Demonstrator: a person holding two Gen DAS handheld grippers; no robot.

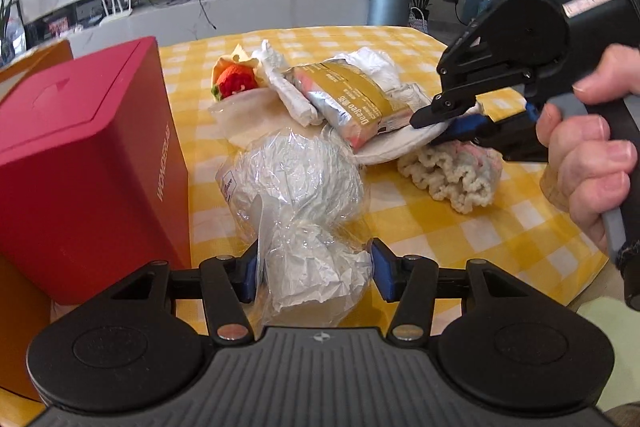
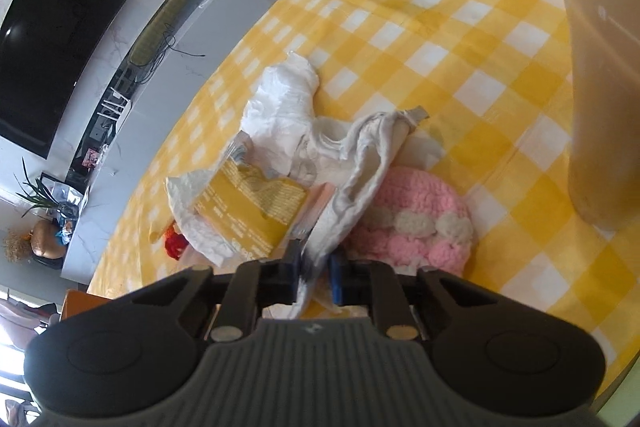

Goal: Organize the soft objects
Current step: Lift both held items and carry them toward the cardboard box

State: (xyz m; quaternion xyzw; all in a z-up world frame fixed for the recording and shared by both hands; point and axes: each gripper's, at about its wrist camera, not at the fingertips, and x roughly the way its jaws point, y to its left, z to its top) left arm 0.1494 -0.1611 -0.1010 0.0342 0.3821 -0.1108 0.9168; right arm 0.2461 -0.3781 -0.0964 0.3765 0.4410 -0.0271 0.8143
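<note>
Checked tablecloth (image 1: 440,227), one red box (image 1: 92,163), one plastic-wrapped bundle (image 1: 304,195)

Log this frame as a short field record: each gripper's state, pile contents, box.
left gripper: shut on plastic-wrapped white bundle
right gripper: shut on white cloth
pile: gold-labelled packet, pink crocheted piece, red knitted toy
red box: left of bundle, lid closed
surface: yellow checked tablecloth
</note>
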